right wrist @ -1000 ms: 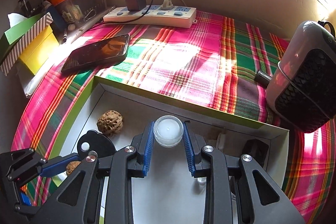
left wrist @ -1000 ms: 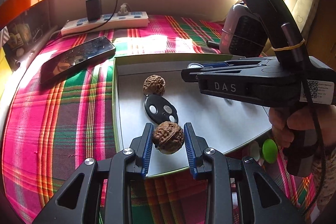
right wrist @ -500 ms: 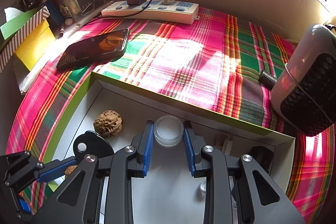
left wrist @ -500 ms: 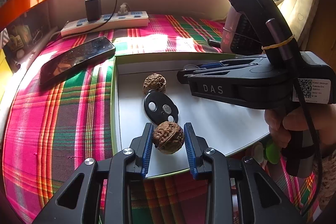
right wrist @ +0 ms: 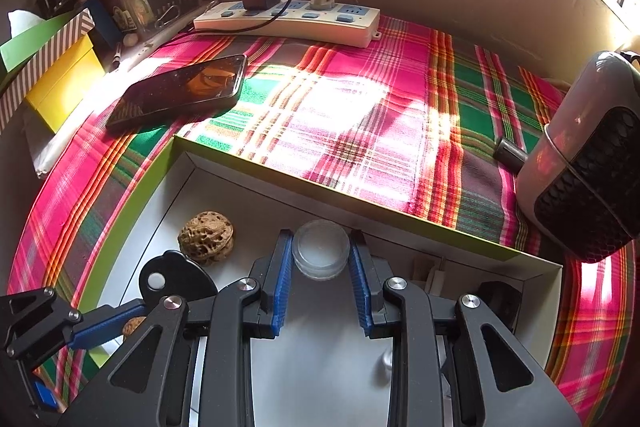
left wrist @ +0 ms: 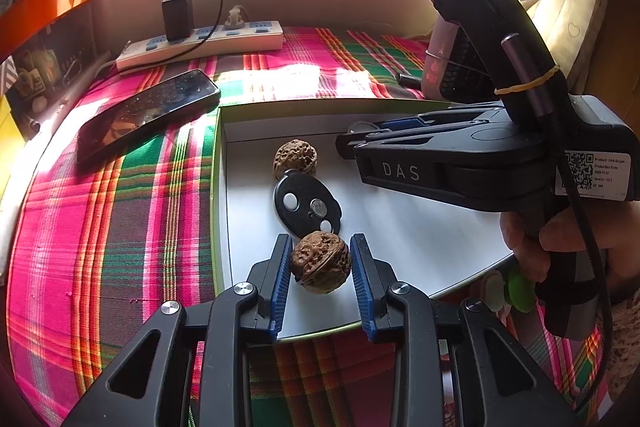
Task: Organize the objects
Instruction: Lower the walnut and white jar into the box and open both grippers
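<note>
My left gripper [left wrist: 320, 267] is shut on a brown walnut [left wrist: 319, 261], just above the near part of the white tray [left wrist: 420, 243]. A black key fob [left wrist: 307, 205] and a second walnut [left wrist: 295, 159] lie in the tray beyond it. My right gripper [right wrist: 321, 259] is shut on a small clear round jar [right wrist: 321, 254], low over the tray's far side [right wrist: 400, 223]. The right gripper also shows in the left wrist view [left wrist: 360, 141]. The left gripper shows at the lower left of the right wrist view [right wrist: 100, 327].
A black phone [right wrist: 180, 91] lies on the plaid cloth left of the tray. A white power strip [right wrist: 288, 21] with a black charger sits by the back wall. A small heater [right wrist: 588, 163] stands at the right. Yellow and green boxes [right wrist: 52, 67] are at the far left.
The right gripper has carried the jar lower and a little farther toward the tray's far wall. The left gripper still holds the walnut in the same spot.
</note>
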A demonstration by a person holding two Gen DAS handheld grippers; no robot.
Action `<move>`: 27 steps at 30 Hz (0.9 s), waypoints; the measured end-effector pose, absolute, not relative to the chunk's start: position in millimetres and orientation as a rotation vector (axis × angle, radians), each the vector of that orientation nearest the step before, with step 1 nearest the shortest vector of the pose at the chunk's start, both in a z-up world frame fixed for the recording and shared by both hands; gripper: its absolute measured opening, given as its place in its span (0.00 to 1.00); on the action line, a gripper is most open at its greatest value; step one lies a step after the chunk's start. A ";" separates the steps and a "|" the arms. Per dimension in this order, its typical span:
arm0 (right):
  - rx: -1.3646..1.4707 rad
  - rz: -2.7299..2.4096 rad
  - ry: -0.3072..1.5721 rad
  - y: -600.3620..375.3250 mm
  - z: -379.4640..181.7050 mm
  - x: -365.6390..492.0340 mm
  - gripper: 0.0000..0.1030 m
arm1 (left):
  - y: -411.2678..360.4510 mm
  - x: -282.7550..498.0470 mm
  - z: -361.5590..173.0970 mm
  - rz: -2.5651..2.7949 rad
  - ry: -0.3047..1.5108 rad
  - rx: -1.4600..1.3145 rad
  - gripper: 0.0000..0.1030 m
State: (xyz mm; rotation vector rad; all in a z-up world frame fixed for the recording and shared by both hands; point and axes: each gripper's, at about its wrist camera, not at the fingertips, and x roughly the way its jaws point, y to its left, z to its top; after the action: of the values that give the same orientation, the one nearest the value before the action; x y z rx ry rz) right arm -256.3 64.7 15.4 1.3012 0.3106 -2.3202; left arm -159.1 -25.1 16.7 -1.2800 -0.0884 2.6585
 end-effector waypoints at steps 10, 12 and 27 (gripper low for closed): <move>1.301 -2.323 0.302 64.6 14.7 -255.6 0.28 | -25.3 -158.9 16.8 2.662 -0.079 -1.281 0.27; 1.302 -2.322 0.300 64.7 14.7 -255.4 0.29 | -25.1 -159.2 16.7 2.664 -0.074 -1.282 0.27; 1.302 -2.316 0.283 61.9 14.5 -255.3 0.40 | -24.8 -159.0 16.6 2.667 -0.063 -1.281 0.28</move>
State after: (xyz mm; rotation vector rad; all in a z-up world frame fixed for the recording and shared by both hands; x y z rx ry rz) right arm -255.3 61.9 14.5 1.3016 0.2834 -2.3158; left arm -159.0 -24.8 16.6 -1.2808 -0.0633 2.6672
